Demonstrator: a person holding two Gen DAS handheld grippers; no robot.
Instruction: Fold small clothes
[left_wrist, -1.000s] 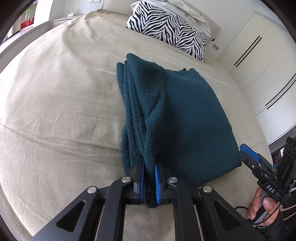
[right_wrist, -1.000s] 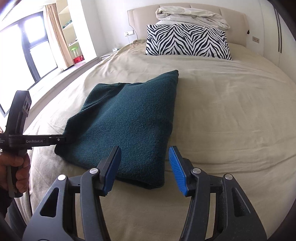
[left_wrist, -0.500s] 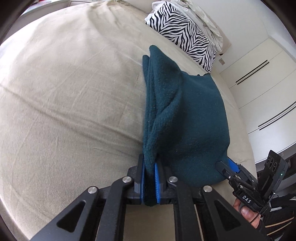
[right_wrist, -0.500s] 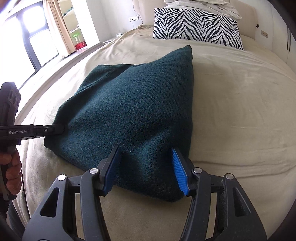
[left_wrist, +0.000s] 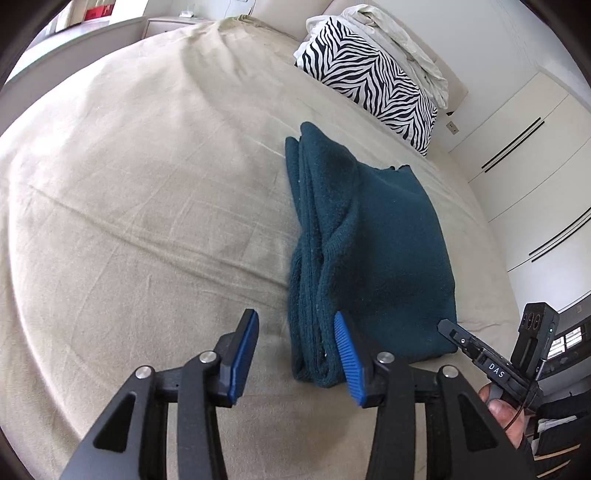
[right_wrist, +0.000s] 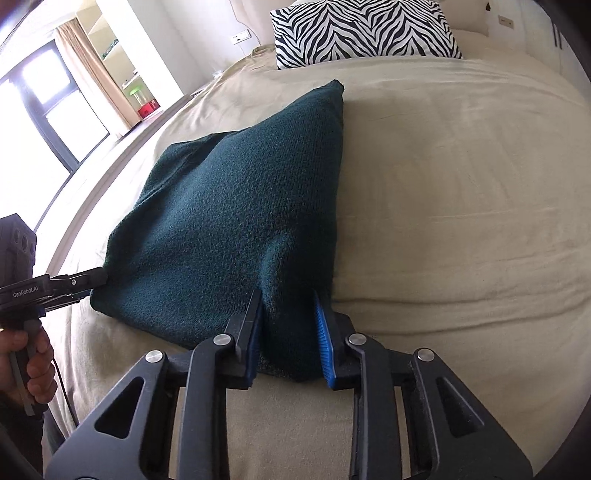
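Note:
A dark green knitted garment (left_wrist: 388, 240), folded into a thick rectangle, lies on the beige bed (left_wrist: 129, 184). My left gripper (left_wrist: 295, 354) is over its near layered corner. Its jaws are opening; the stacked edge lies between them by the right pad (left_wrist: 345, 358), unpinched. In the right wrist view the same garment (right_wrist: 229, 206) has its other near corner bunched between the closing jaws of my right gripper (right_wrist: 288, 328), with both pads against the cloth. That view shows the left gripper (right_wrist: 88, 278) at the far left corner. The left wrist view shows the right gripper (left_wrist: 448, 328) at the cloth's right corner.
A zebra-striped pillow (left_wrist: 369, 85) with pale folded bedding (left_wrist: 399, 40) on top stands at the head of the bed. White wardrobe doors (left_wrist: 517, 147) line the right side and a window (right_wrist: 44, 96) the left. A person's hands (right_wrist: 33, 354) hold both handles.
My left gripper has let go of the layered edge and opened, and the lifted cloth has settled on the bed. My right gripper has come down and closed around the other near corner.

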